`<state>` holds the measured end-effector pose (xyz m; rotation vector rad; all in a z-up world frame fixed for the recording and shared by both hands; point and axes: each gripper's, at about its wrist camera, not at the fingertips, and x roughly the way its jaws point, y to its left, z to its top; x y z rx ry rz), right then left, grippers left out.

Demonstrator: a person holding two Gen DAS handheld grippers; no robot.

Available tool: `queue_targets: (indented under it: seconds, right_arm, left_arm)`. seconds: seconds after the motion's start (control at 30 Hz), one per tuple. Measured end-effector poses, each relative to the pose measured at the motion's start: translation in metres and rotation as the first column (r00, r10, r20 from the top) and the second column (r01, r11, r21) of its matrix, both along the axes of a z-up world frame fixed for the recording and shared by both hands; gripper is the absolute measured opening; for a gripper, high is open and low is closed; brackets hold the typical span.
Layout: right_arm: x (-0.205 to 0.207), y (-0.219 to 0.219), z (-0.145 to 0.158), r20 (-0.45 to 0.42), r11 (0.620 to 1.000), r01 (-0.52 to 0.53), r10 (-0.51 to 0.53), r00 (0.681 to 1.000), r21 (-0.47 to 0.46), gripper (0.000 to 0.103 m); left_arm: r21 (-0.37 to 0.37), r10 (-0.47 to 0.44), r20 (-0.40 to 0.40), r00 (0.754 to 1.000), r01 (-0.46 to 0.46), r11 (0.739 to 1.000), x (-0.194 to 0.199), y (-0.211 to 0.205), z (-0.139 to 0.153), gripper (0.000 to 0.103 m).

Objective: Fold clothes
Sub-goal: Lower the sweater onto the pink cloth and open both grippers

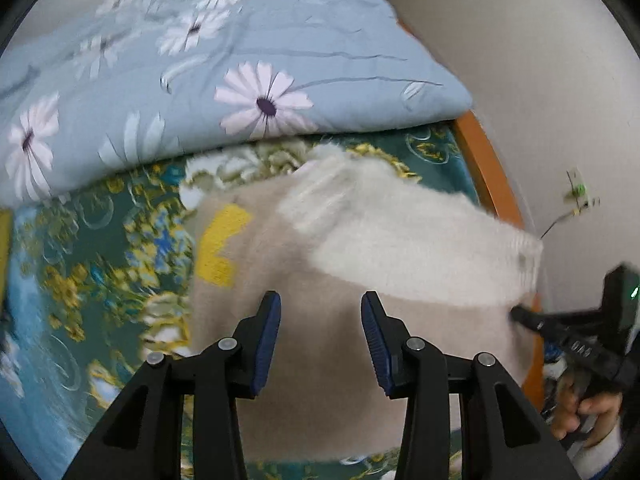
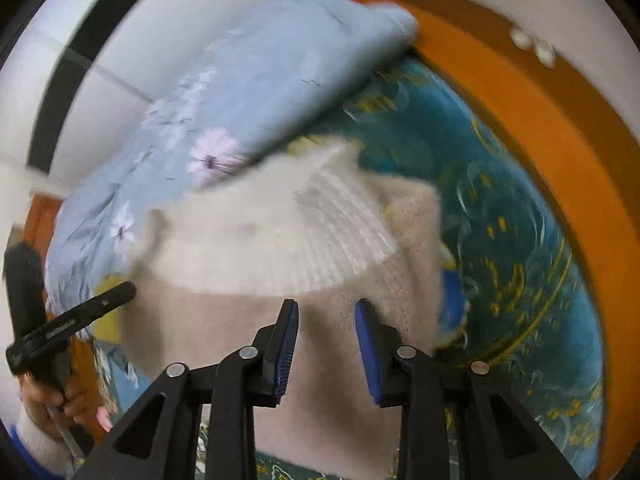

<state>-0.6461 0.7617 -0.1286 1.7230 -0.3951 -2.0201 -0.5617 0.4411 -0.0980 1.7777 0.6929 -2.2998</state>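
Observation:
A fuzzy cream sweater [image 1: 320,264] with a yellow patch [image 1: 218,240] lies on the teal floral bed sheet [image 1: 92,248]. A white ribbed sleeve [image 1: 400,232] is folded across its body. My left gripper [image 1: 320,312] is open and empty just above the sweater's near part. My right gripper [image 2: 326,316] is open and empty over the same sweater [image 2: 280,240]. In the left wrist view the right gripper's fingertips [image 1: 524,316] touch the sweater's right edge. In the right wrist view the left gripper's fingertips [image 2: 120,294] sit at its left edge.
A folded light blue quilt [image 1: 200,72] with white daisies lies behind the sweater, also in the right wrist view [image 2: 240,112]. An orange wooden bed frame [image 2: 540,128] borders the sheet, with a white wall [image 1: 540,80] beyond it.

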Motion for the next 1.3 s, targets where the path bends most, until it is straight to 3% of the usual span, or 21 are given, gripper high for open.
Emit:
queue_targets:
  seconds: [0.1, 0.17, 0.37, 0.5, 0.6, 0.7, 0.83, 0.97, 1.03, 1.2, 1.3]
  right_arm:
    - [-0.005, 0.014, -0.017, 0.07, 0.997, 0.072, -0.069, 0.995, -0.041, 0.033]
    - [-0.008, 0.015, -0.018, 0.07, 0.995, 0.072, -0.068, 0.995, -0.062, 0.033]
    - [-0.021, -0.004, -0.029, 0.052, 0.999, 0.049, -0.049, 0.997, 0.003, 0.034]
    - [-0.021, -0.006, -0.024, 0.069, 0.997, 0.079, -0.081, 0.994, 0.022, 0.036]
    - [-0.012, -0.005, -0.007, 0.036, 0.997, 0.069, -0.07, 0.997, 0.026, 0.036]
    - [-0.002, -0.004, 0.012, -0.007, 0.998, 0.054, -0.054, 0.999, 0.028, 0.036]
    - [0.039, -0.014, 0.052, -0.11, 0.999, -0.022, 0.025, 0.994, 0.027, 0.046]
    - [0.089, -0.029, 0.048, -0.052, 0.997, -0.081, 0.082, 0.995, 0.013, 0.056]
    - [0.112, -0.034, 0.039, -0.025, 0.993, -0.103, 0.105, 0.994, 0.059, 0.057]
    - [0.148, -0.024, 0.024, 0.022, 0.988, -0.077, 0.075, 0.997, 0.132, 0.078]
    - [0.158, -0.016, 0.023, 0.002, 0.982, -0.056, 0.057, 0.998, 0.183, 0.09]
  left_arm:
    - [0.007, 0.011, 0.016, 1.0, -0.011, 1.0, -0.01, -0.003, -0.014, 0.043]
    - [-0.001, 0.009, 0.033, 0.999, -0.009, 1.0, -0.018, -0.004, -0.024, 0.043]
    - [0.0, 0.035, 0.073, 0.997, -0.036, 0.999, -0.029, -0.01, -0.04, 0.043]
    - [0.023, 0.075, 0.035, 0.997, -0.076, 0.997, -0.019, -0.008, -0.018, 0.043]
    - [0.032, 0.089, -0.016, 0.996, -0.088, 0.996, -0.002, -0.007, 0.008, 0.044]
    - [0.054, 0.138, -0.057, 0.989, -0.135, 0.989, 0.028, -0.009, 0.033, 0.064]
    - [0.119, 0.222, -0.074, 0.972, -0.213, 0.97, 0.064, -0.009, 0.043, 0.067]
    - [0.126, 0.265, -0.08, 0.961, -0.254, 0.959, 0.098, 0.006, 0.045, 0.07]
    - [0.107, 0.251, -0.079, 0.965, -0.242, 0.964, 0.115, 0.02, 0.045, 0.071]
    - [0.008, 0.153, -0.077, 0.985, -0.152, 0.988, 0.149, 0.058, 0.037, 0.072]
    - [-0.043, 0.113, -0.054, 0.992, -0.116, 0.992, 0.163, 0.076, 0.026, 0.073]
